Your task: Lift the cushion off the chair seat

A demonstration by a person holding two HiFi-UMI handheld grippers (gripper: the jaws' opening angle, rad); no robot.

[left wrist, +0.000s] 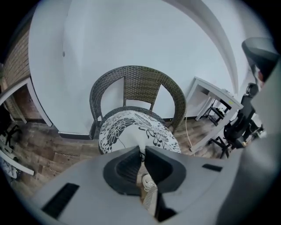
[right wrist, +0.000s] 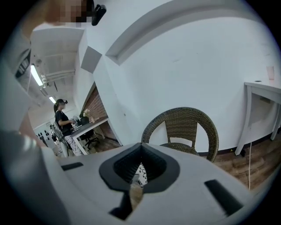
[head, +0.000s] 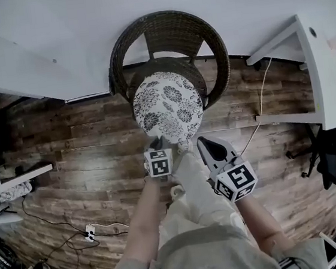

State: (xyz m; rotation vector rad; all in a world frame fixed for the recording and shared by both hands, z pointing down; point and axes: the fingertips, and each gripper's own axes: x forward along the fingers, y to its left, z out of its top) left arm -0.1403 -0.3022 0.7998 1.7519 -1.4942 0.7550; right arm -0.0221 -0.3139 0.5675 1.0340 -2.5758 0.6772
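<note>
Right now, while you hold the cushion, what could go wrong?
The left tongs and right tongs pinch the cushion only by its near edge, so it could slip out and fall. Its far side is close to the chair and might snag on the wicker back.
</note>
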